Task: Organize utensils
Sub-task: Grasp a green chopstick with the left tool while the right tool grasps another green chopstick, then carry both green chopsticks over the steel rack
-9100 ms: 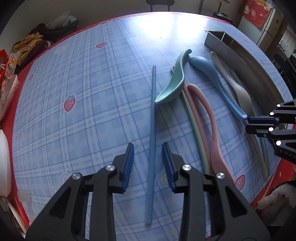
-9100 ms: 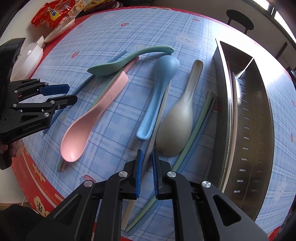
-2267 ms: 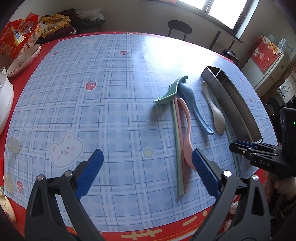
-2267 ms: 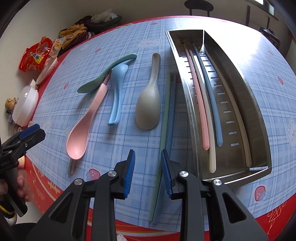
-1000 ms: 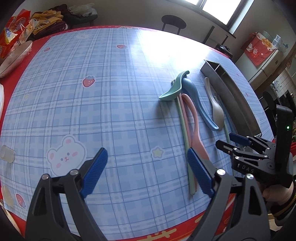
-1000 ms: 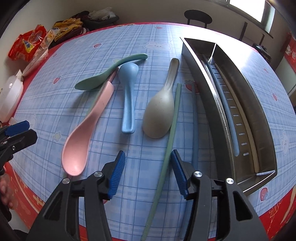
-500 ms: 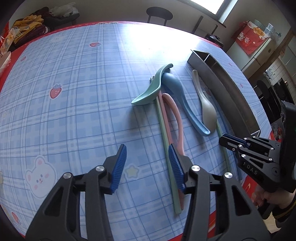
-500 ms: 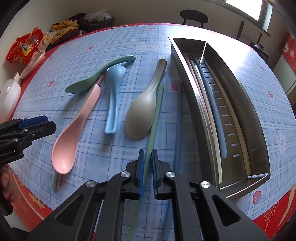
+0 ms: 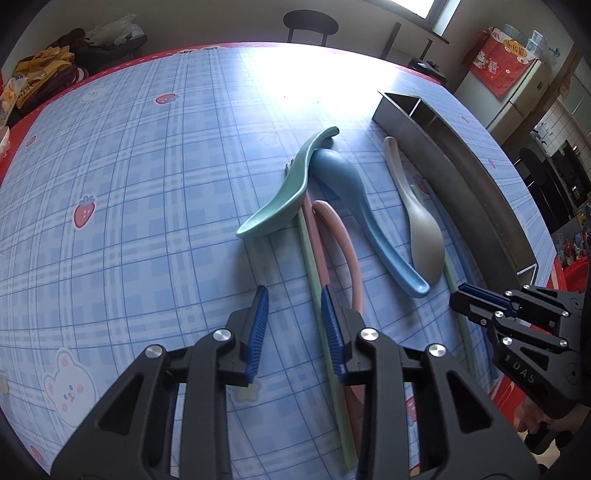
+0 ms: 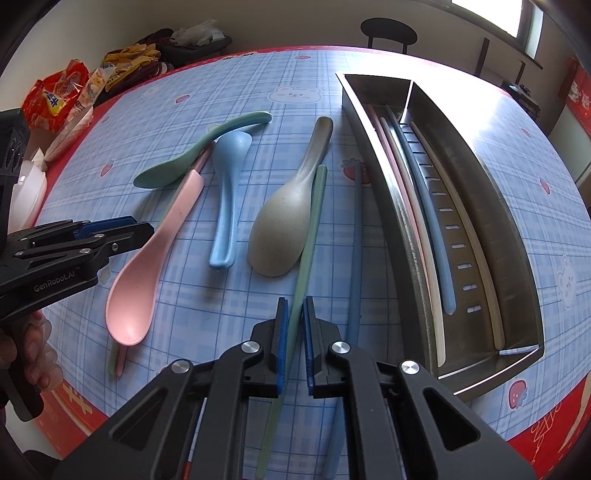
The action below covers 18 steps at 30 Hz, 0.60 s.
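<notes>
My right gripper (image 10: 294,325) is shut on a green chopstick (image 10: 310,229) that lies beside the grey spoon (image 10: 284,232), with a blue chopstick (image 10: 356,251) to its right. My left gripper (image 9: 295,321) is open, low over the table, its right pad by a light green chopstick (image 9: 314,273) and a pink chopstick (image 9: 319,254). The pink spoon (image 10: 147,266), blue spoon (image 10: 227,184) and green spoon (image 10: 195,155) lie on the tablecloth. The steel tray (image 10: 517,236) holds several chopsticks (image 10: 428,206). The right gripper also shows in the left wrist view (image 9: 476,299).
Snack bags (image 10: 55,96) and a white bowl (image 10: 26,195) sit at the table's far left. A stool (image 10: 388,29) stands beyond the far edge. The table's red front border (image 10: 517,435) is close under my right gripper.
My right gripper has closed on the green chopstick. My left gripper has narrowed from wide open and moved in toward the light green and pink chopsticks.
</notes>
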Each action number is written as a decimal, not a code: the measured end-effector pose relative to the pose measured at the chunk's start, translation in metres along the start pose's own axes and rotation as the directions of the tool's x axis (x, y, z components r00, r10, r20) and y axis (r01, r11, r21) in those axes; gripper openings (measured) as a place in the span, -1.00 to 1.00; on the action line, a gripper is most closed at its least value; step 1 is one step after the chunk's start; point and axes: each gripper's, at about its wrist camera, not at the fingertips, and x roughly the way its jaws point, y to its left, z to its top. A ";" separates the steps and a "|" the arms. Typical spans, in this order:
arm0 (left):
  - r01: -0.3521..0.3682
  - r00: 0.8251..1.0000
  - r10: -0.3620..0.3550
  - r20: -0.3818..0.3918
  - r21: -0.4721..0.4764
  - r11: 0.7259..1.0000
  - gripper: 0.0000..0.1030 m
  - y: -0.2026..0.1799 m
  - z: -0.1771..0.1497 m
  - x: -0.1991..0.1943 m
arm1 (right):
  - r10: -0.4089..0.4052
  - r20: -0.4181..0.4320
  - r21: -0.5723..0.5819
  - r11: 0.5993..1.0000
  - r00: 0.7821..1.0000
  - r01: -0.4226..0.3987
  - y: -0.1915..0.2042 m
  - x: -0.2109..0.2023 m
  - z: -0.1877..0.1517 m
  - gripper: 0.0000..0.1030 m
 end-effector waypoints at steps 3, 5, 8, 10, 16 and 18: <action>-0.038 0.999 0.037 0.011 0.042 0.998 -0.34 -0.010 0.001 0.003 | 0.001 0.001 0.001 1.000 1.000 -0.001 0.000 0.000 0.000 -0.83; -0.051 0.999 0.050 0.020 0.056 0.997 -0.33 -0.014 0.002 0.004 | 0.002 0.001 0.002 1.000 1.000 -0.002 -0.001 -0.001 0.000 -0.83; -0.054 0.998 0.053 0.020 0.071 0.996 -0.57 -0.016 0.002 0.004 | 0.008 0.000 0.006 1.000 1.000 -0.008 -0.002 -0.001 0.001 -0.83; -0.071 0.997 0.070 0.019 0.089 0.993 -0.68 -0.017 0.001 0.003 | 0.020 0.001 0.018 1.000 1.000 -0.020 -0.004 -0.001 0.001 -0.82; -0.069 0.998 0.069 0.009 0.070 0.995 -0.81 -0.001 -0.013 -0.006 | 0.043 0.009 0.040 0.998 0.999 -0.044 -0.009 -0.002 0.000 -0.77; -0.075 0.997 0.074 0.007 0.073 0.995 -0.76 0.001 -0.014 -0.007 | 0.047 0.012 0.031 0.998 0.999 -0.048 -0.006 -0.002 -0.001 -0.68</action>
